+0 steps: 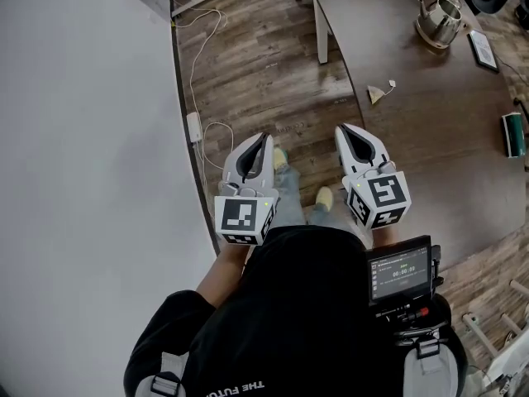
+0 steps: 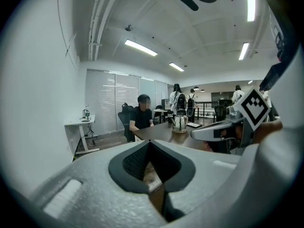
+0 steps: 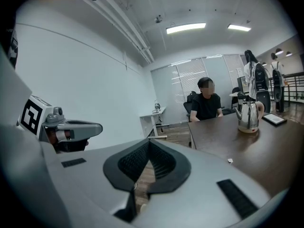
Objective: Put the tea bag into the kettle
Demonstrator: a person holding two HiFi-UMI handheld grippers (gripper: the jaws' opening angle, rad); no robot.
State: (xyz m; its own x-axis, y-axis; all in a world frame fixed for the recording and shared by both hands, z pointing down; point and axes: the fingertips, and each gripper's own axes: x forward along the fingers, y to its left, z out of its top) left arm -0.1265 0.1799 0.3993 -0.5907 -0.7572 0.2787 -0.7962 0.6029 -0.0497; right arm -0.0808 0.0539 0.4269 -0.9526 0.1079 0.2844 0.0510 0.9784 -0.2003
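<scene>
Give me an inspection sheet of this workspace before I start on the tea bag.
Surface: brown table, mostly bare.
Job's things: tea bag lies near the table's edge; kettle stands apart, further along.
Clutter: flat black-framed item; green item at the right edge.
Grippers: left gripper and right gripper both shut, empty, held side by side.
Cables: white cable trails over the wood floor by the wall.
Surroundings: seated person at the table's far end.
</scene>
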